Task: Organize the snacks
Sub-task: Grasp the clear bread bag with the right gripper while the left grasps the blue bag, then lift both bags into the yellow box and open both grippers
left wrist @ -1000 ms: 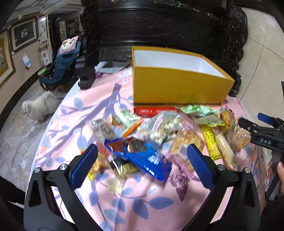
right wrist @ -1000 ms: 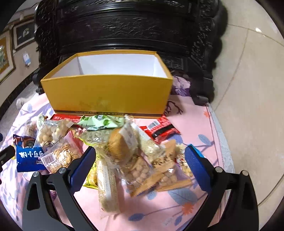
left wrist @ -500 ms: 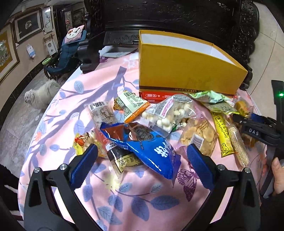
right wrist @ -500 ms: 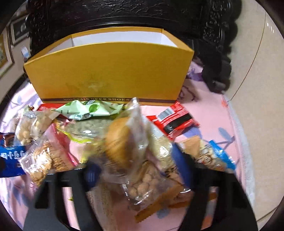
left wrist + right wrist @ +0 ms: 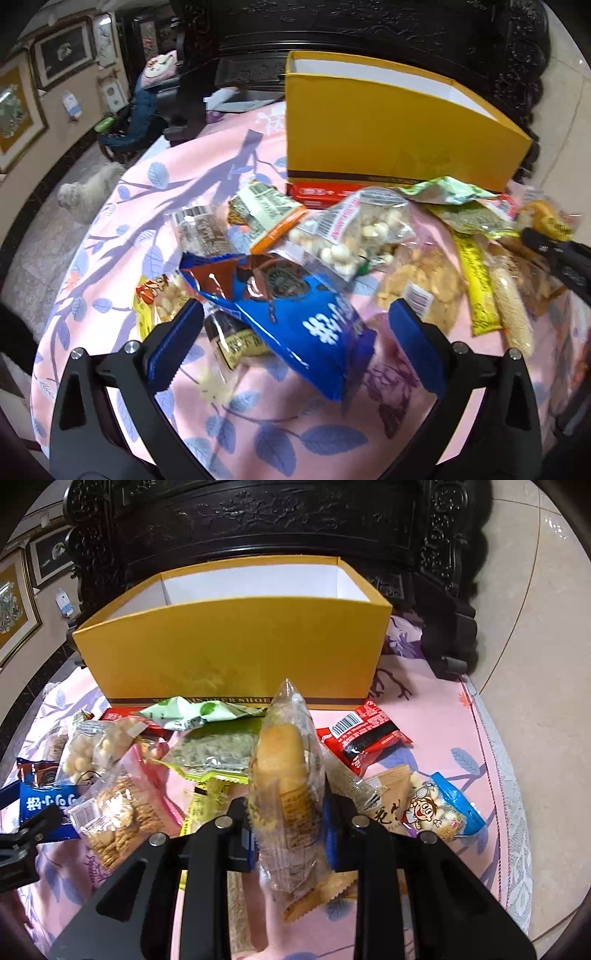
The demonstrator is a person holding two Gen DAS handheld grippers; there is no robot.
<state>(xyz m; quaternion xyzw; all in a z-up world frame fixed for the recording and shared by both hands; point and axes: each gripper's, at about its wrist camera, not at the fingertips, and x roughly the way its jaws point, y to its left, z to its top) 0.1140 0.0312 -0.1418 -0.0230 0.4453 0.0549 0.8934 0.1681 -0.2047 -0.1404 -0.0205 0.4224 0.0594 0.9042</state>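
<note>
Dark carved cabinet point(image 5: 258, 528), framed pictures point(image 5: 22, 110), pale tiled floor point(image 5: 535, 590).

White dog point(image 5: 86, 186) on floor; framed pictures point(image 5: 62, 51) — dark carved furniture point(image 5: 258, 520).

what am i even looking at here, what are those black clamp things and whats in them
No robot here: a person holds a clamp-like gripper in each hand, and each gripper carries a wide-angle camera looking out along its two fingers. So there are two pictures, one from each hand.

In the right hand's view, the right gripper has its blue-padded jaws closing on a clear-wrapped bread roll, pads against its wrapper.

In the left hand's view, the left gripper has its jaws wide apart, holding nothing, with a blue snack bag lying between them.

Loose snack packets are scattered over a pink leaf-print tablecloth. Behind them stands an open yellow box; nothing shows inside, though its floor is hidden.
</note>
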